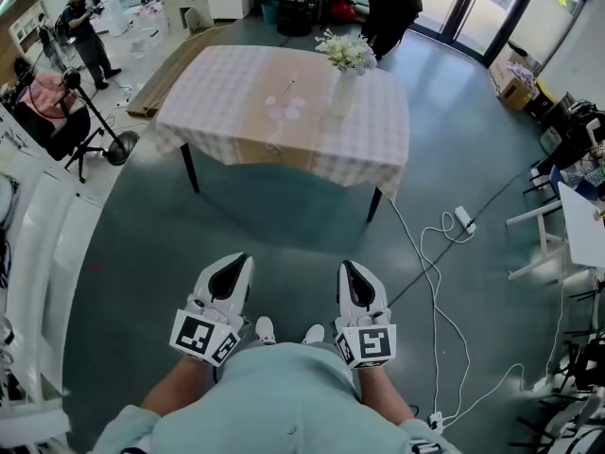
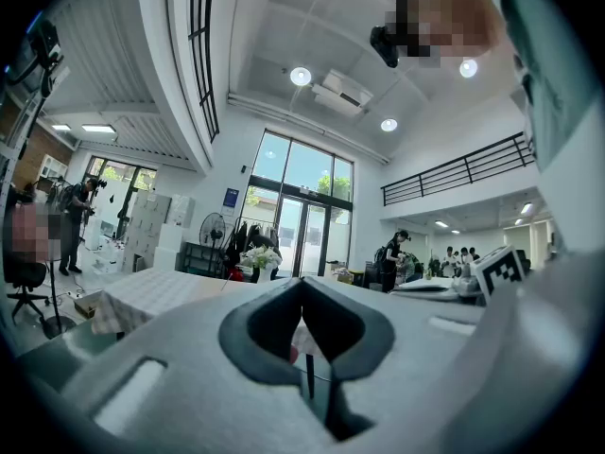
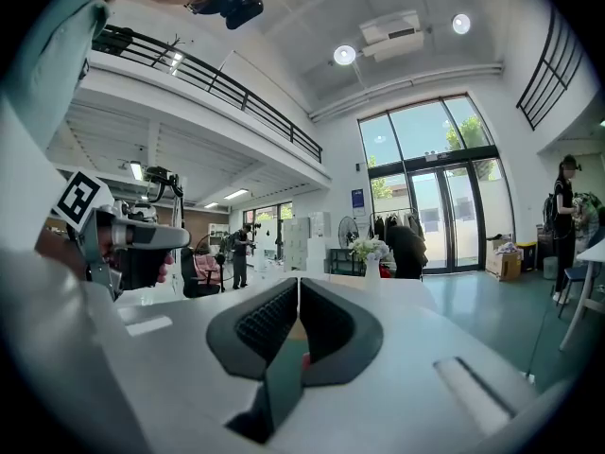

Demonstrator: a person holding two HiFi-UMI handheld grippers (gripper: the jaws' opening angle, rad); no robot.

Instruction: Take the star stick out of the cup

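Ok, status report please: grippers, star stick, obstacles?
Left gripper, right gripper shut, empty. Table well ahead; star stick too small to tell. Cable on floor, right of path.

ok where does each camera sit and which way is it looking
head view: on the head, steeply down at floor, table; shows left tongs, right tongs, torso.
left gripper view: on left tongs, level toward the table; shows shut jaws.
right gripper view: on right tongs, same heading; shut jaws.
shared by all: vase of flowers.
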